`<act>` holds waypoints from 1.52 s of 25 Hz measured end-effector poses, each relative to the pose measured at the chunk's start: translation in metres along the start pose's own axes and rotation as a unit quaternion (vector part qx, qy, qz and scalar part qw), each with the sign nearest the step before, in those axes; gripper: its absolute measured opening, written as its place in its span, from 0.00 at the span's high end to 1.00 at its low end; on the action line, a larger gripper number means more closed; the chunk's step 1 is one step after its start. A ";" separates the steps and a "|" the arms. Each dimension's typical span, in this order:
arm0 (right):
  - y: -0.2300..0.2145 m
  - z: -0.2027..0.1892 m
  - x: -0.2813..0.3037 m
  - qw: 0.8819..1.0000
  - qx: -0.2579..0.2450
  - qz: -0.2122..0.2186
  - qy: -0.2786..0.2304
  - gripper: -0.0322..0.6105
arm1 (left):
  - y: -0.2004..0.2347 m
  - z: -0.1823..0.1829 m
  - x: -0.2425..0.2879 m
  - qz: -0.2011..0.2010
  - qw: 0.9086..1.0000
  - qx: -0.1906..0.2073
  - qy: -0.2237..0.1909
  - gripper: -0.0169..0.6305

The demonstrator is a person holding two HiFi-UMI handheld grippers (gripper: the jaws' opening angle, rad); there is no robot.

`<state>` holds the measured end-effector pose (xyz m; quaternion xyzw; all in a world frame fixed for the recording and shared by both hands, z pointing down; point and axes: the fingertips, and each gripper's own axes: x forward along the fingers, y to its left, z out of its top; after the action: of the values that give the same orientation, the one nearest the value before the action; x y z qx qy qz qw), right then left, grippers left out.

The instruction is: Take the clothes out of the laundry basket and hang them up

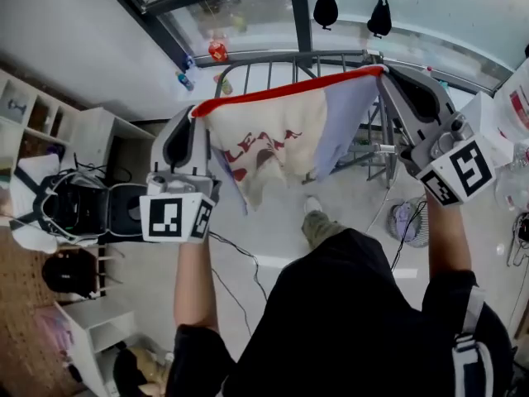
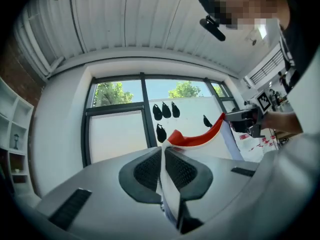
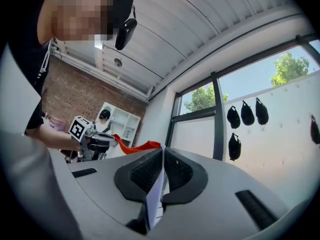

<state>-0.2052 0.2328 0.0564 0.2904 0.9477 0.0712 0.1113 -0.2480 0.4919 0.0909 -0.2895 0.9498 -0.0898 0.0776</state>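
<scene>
The shirt hangs in the air, stretched between the two claws, well clear of the floor. The left claw is pinched tight on one end of the shirt's red top edge, with pale cloth squeezed flat between its pads. The right claw is clamped the same way on the other end, a fold of lavender-white fabric running down between its jaws.

The relation that matters is how the red edge sits against the drying rack. The edge is the shirt's long axis. It runs from the left claw to the right claw, pulled nearly straight and rising a little toward the right. The cream body with its red print falls below it. The rack stands beyond the shirt, toward the window, and its rails show just above and behind the red edge in the head view.

The right claw seems to be the one nearer the rack, though the steep downward angle makes depth hard to judge. The likely next step is to carry the taut edge forward over a rail, keeping both ends level.
</scene>
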 end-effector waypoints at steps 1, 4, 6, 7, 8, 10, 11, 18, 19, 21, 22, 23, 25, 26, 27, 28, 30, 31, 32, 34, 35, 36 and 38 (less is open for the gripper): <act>-0.005 -0.003 0.014 1.000 0.007 0.010 -0.003 0.93 | 0.010 -0.002 0.009 0.012 1.000 0.004 0.003 0.95; -0.016 -0.019 0.053 0.999 0.033 0.038 -0.009 0.93 | 0.042 -0.010 0.030 0.036 0.999 0.018 0.027 0.95; -0.021 -0.035 0.080 0.997 0.056 0.052 -0.013 0.93 | 0.065 -0.018 0.041 0.049 0.997 0.031 0.044 0.95; -0.024 -0.044 0.093 0.996 0.066 0.057 -0.014 0.93 | 0.076 -0.024 0.048 0.054 0.996 0.036 0.053 0.94; -0.027 -0.052 0.105 0.995 0.074 0.062 -0.013 0.93 | 0.084 -0.031 0.055 0.059 0.996 0.038 0.062 0.94; -0.034 -0.067 0.125 0.994 0.085 0.067 -0.010 0.93 | 0.100 -0.045 0.070 0.067 0.995 0.031 0.073 0.94; -0.038 -0.073 0.134 0.994 0.089 0.068 -0.010 0.93 | 0.107 -0.052 0.078 0.070 0.994 0.025 0.075 0.94; -0.060 -0.102 0.191 0.995 0.057 0.077 0.017 0.93 | 0.152 -0.089 0.135 0.070 0.994 -0.021 0.087 0.94; -0.063 -0.104 0.198 0.995 0.050 0.080 0.020 0.93 | 0.157 -0.094 0.143 0.069 0.993 -0.031 0.086 0.94; -0.069 -0.111 0.210 0.995 0.050 0.085 0.022 0.93 | 0.167 -0.102 0.157 0.071 0.993 -0.030 0.088 0.94; -0.072 -0.115 0.215 0.995 0.054 0.086 0.023 0.93 | 0.171 -0.105 0.163 0.073 0.993 -0.022 0.089 0.94; -0.076 -0.119 0.222 0.994 0.060 0.086 0.023 0.93 | 0.175 -0.107 0.169 0.074 0.993 -0.016 0.089 0.94; -0.081 -0.128 0.236 0.993 0.078 0.085 0.026 0.93 | 0.184 -0.109 0.180 0.076 0.993 -0.010 0.088 0.94; -0.084 -0.132 0.243 0.992 0.087 0.084 0.028 0.93 | 0.189 -0.111 0.185 0.077 0.993 -0.009 0.088 0.94; -0.087 -0.136 0.249 0.992 0.093 0.082 0.032 0.93 | 0.193 -0.113 0.190 0.079 0.993 -0.009 0.089 0.94; -0.091 -0.140 0.257 0.992 0.096 0.079 0.036 0.94 | 0.198 -0.115 0.196 0.079 0.993 -0.008 0.090 0.94; -0.099 -0.147 0.273 0.992 0.095 0.068 0.047 0.93 | 0.209 -0.121 0.209 0.078 0.993 -0.004 0.091 0.94; -0.103 -0.152 0.280 0.992 0.095 0.060 0.054 0.93 | 0.215 -0.126 0.217 0.075 0.993 -0.002 0.092 0.94; -0.106 -0.158 0.286 0.992 0.095 0.052 0.063 0.93 | 0.219 -0.134 0.225 0.070 0.993 -0.002 0.095 0.94; -0.112 -0.176 0.294 0.991 0.098 0.032 0.082 0.93 | 0.226 -0.153 0.243 0.054 0.993 -0.006 0.102 0.94; -0.115 -0.186 0.298 0.991 0.099 0.020 0.092 0.93 | 0.229 -0.164 0.253 0.044 0.993 -0.007 0.107 0.94; -0.118 -0.197 0.301 0.990 0.099 0.008 0.102 0.93 | 0.231 -0.176 0.264 0.032 0.993 -0.009 0.112 0.94; -0.123 -0.221 0.307 0.987 0.098 -0.014 0.125 0.93 | 0.233 -0.202 0.283 0.009 0.992 -0.014 0.126 0.94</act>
<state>-0.5743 0.2898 0.1926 0.2750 0.9607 0.0122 -0.0357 -0.6450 0.5481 0.2103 -0.2685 0.9557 -0.1115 -0.0461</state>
